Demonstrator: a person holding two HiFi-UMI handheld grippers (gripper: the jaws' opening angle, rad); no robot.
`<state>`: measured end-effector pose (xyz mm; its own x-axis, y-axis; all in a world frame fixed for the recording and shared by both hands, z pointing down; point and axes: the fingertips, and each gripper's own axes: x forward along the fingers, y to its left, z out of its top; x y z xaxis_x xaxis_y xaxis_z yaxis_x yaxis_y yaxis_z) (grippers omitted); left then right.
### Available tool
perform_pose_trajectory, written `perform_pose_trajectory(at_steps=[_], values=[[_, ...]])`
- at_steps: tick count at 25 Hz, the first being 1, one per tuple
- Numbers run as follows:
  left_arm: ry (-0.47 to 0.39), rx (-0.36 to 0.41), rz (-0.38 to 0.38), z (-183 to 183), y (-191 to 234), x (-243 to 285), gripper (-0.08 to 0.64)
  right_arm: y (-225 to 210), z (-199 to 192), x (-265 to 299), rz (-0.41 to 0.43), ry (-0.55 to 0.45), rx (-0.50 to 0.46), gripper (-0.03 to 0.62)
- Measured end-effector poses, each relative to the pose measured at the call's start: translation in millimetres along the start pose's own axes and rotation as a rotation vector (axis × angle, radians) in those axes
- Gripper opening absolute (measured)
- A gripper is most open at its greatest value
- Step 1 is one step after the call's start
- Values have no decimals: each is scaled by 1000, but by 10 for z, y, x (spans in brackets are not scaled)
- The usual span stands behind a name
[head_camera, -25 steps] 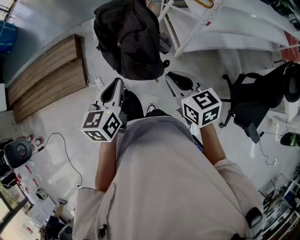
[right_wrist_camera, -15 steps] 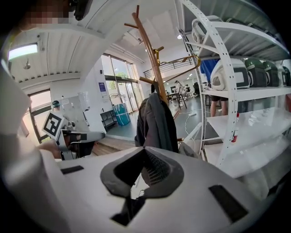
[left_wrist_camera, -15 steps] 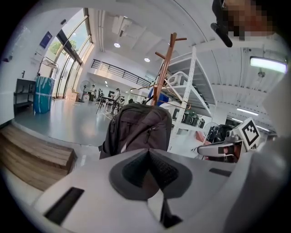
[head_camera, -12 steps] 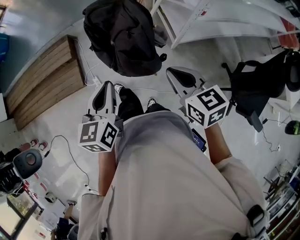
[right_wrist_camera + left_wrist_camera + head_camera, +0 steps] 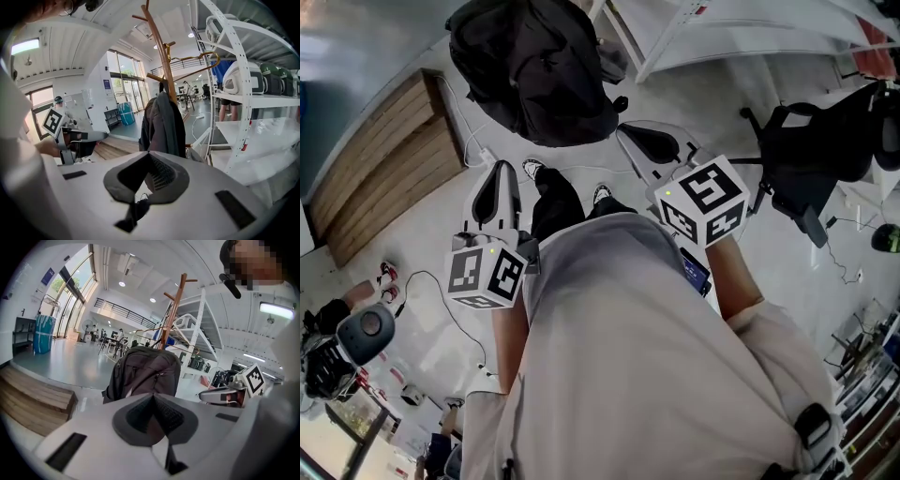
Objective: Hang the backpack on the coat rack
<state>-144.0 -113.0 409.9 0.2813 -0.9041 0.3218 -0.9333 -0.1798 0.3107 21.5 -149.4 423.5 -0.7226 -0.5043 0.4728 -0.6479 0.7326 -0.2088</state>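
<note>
Okay, left gripper (image 5: 152, 398): fingers (image 5: 136, 416) clenched together, nothing between them. Right gripper (image 5: 149, 157) is the same, its fingers (image 5: 161, 176) pressed tight and empty. Both point slightly downward, level with each other, in front of the person's torso.

The backpack (image 5: 145, 371) is straight ahead of both pairs of fingers and well apart from them. It sits against the pole of the rack (image 5: 173, 310), and from the right gripper view it looks to hang from a lower peg. The peg contact itself is too small to confirm. A wooden platform (image 5: 389, 159) lies left of the left fingers, and white shelving (image 5: 239, 93) stands right of the right fingers.

My read is that the hanging is done and the step in hand is backing away.
- Pull both grippers straight back with the fingers clenched, so no loop or strap snags.
- Don't brush the pole, because a loaded rack may rock.
- Check that the strap sits deep on the peg and the bag isn't swinging before calling it finished.
</note>
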Motion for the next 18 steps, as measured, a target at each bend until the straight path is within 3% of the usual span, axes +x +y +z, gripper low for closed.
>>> perform_pose_trajectory(at_steps=[18], values=[[46, -15, 2, -197, 4, 31, 6, 43, -98, 37, -18, 65, -69, 8]])
